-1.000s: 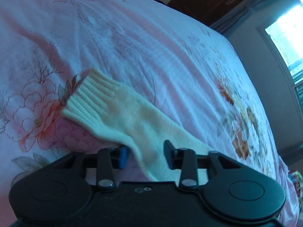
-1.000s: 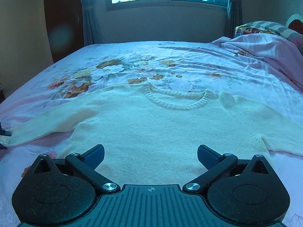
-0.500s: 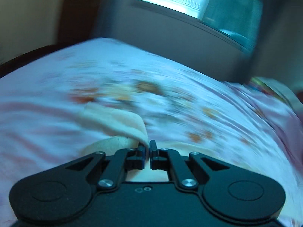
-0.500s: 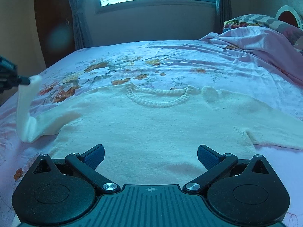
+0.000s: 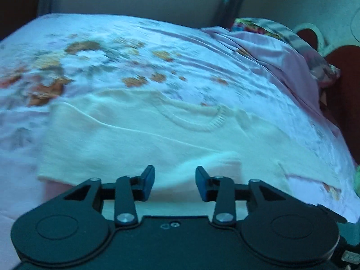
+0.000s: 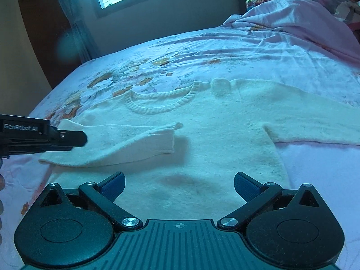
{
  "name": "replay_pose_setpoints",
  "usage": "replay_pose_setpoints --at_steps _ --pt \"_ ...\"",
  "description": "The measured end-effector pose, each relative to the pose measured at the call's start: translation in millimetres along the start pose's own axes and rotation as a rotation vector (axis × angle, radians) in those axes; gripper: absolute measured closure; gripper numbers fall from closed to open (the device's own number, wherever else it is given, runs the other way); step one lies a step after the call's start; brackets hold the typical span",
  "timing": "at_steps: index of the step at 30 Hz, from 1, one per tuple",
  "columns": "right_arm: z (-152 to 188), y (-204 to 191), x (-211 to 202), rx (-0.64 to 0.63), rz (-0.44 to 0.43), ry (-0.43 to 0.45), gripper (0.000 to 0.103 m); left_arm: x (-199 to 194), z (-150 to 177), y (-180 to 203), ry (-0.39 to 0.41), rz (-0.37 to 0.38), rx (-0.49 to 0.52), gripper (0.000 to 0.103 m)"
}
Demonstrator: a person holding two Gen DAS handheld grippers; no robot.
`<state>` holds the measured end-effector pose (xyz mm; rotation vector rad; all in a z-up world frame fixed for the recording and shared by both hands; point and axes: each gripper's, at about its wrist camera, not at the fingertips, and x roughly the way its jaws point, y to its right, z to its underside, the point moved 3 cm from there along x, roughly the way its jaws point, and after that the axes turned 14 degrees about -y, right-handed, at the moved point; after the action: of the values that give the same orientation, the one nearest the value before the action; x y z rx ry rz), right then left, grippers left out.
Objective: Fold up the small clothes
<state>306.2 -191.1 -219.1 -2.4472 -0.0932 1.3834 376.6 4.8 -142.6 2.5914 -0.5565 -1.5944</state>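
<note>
The left gripper [image 5: 175, 184] is letting go: its jaws have just been opening, with nothing pinched between them now. The left sleeve [image 6: 117, 145], stretched out a second ago, is now lying folded across the cream sweater [image 6: 202, 135] on the floral bedsheet [image 6: 202, 49]. The right gripper [image 6: 179, 185] is hovering wide open, holding nothing. The right sleeve's cuff is getting cut off at the frame edge, and the left view's blurry.

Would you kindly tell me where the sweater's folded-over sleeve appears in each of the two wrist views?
Left wrist view: the folded sleeve lies low at centre, just beyond the open left gripper.
Right wrist view: it lies left of centre across the sweater, cuff pointing right.
Shared landmark: the ribbed neckline.
</note>
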Motion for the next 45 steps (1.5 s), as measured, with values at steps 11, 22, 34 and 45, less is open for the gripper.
replay_pose_setpoints --at_steps 11,22,34,45 --pt "-63.5 7.9 65.6 0.120 -0.110 -0.079 0.045 -20.6 0.0 -70.2 0.024 -0.195 -0.069 0.058" --pt "-51.2 21.4 11.2 0.067 -0.125 0.036 0.094 -5.7 0.3 -43.1 0.044 -0.175 -0.009 0.056" --pt "-17.9 94.2 5.7 0.234 -0.037 -0.033 0.093 27.3 9.2 -0.7 -0.010 -0.177 0.068 0.055" --pt "-10.2 91.2 -2.4 0.261 -0.183 -0.031 0.062 25.4 8.0 11.9 -0.015 -0.113 0.087 0.054"
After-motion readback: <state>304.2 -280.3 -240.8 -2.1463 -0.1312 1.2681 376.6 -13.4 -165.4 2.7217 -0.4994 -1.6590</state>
